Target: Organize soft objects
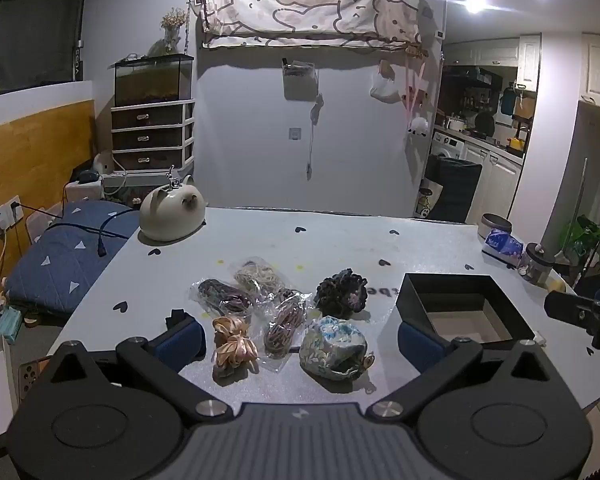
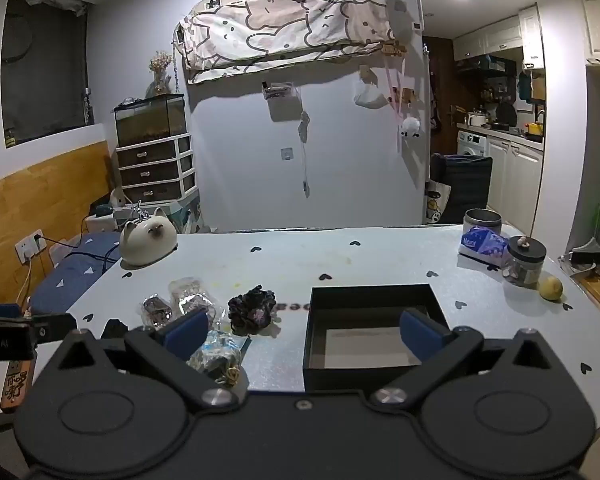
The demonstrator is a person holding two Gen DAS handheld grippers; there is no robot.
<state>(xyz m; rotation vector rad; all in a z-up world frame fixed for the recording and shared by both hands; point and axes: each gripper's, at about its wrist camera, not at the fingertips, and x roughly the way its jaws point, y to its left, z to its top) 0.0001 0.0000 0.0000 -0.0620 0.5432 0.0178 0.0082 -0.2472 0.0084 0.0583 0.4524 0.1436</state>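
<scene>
Both tongs stood spread as wide as they go, holding nothing. Between the left gripper (image 1: 298,338) pads and just ahead lay the soft things: a peach ribbon bundle (image 1: 234,346), a blue floral pouch (image 1: 334,348), bagged cords (image 1: 284,322), and a dark scrunchie (image 1: 342,292) beyond. The black box (image 2: 374,334) sat open straight ahead of the right gripper (image 2: 304,330), with the soft things off to its left. The left hand was judged nearer the pile, the right nearer the box.
</scene>
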